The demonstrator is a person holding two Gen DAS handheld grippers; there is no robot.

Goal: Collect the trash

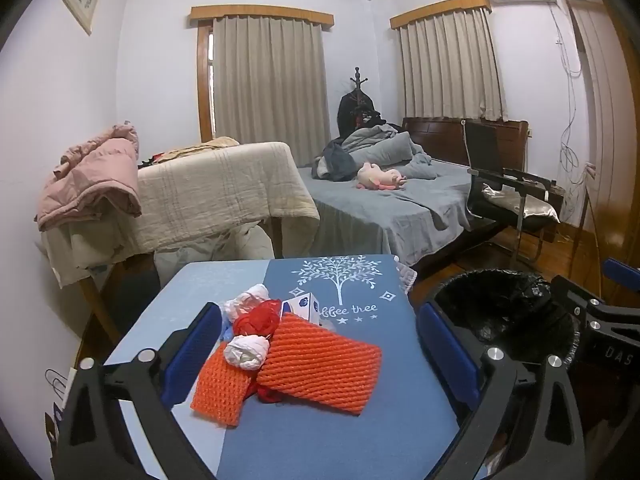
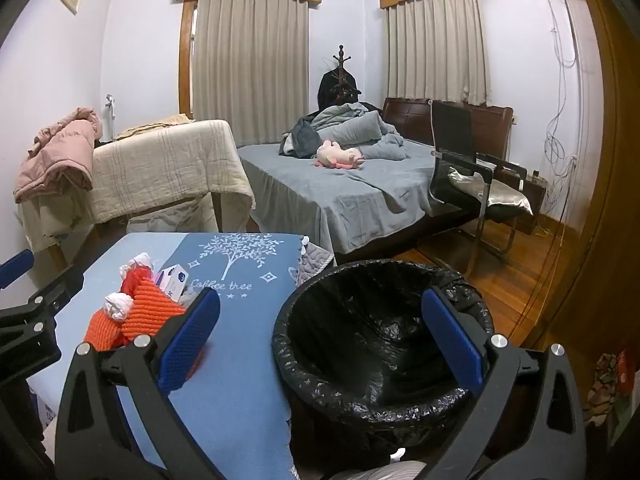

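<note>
Blue ribbed pads of the left gripper point(image 1: 318, 350) stood spread wide, tilted slightly down over the trash pile point(image 1: 288, 344) on the blue tablecloth point(image 1: 340, 432), pinching nothing. Two orange foam nets point(image 1: 320, 364), knobbly and flat, lay touching, with white wads point(image 1: 245, 351), red mesh point(image 1: 256, 320) and a small box point(image 1: 301, 307) heaped against them. Beside the table, the right gripper point(image 2: 320, 340) also gaped empty, angled down above the round bin point(image 2: 376, 344) lined with crinkled black plastic.

Both wrist views face bed point(image 1: 384, 196), sharing table point(image 2: 240, 360).
</note>
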